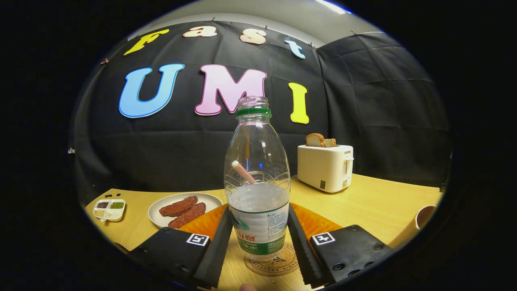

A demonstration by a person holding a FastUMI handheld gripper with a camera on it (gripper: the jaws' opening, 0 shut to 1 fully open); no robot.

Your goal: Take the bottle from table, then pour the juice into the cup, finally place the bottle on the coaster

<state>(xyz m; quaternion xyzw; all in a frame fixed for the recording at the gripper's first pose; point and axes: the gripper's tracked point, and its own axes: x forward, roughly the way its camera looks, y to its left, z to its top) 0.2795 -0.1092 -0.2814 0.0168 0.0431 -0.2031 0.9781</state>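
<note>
Clear plastic water bottle [257, 182] stands upright on the round coaster [278, 264], its long axis vertical, directly between the fingers of the hand-held gripper [258, 242]. Both fingers flank its labelled lower body, seemingly touching; whether they press I cannot tell. Rightward, the cup [418, 226] sits near the counter [375, 202] edge.

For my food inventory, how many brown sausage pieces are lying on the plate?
2. Both brown sausage pieces lie side by side on the round white plate, left of the clear plastic bottle: one farther back, one nearer the gripper.
</note>
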